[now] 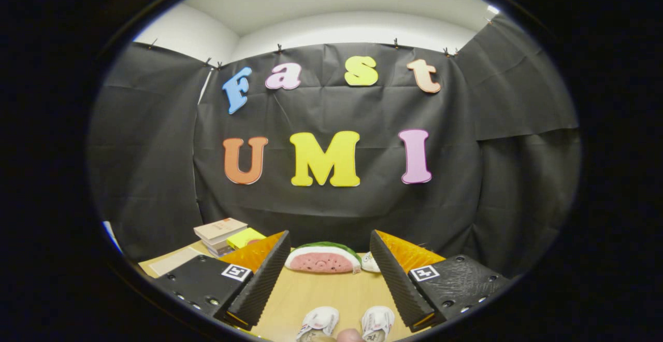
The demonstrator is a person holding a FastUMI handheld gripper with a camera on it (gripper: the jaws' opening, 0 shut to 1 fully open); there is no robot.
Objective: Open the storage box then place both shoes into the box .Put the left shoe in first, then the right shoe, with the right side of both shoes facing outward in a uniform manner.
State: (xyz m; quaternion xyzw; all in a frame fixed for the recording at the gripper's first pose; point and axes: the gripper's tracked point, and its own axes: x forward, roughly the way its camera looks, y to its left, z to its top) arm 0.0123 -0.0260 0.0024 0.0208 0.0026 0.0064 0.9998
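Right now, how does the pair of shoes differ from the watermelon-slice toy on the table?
The shoes are two small white items with pale markings; the watermelon toy is one wider pink slice with a green rind. The shoes sit side by side between the fingers of the open gripper; the toy lies beyond them, by the black cloth. Both rest on the table, untouched.

table (pixel 321 293): wood | shoes (pixel 346 322) near | watermelon toy (pixel 322 258), books (pixel 220 234) far
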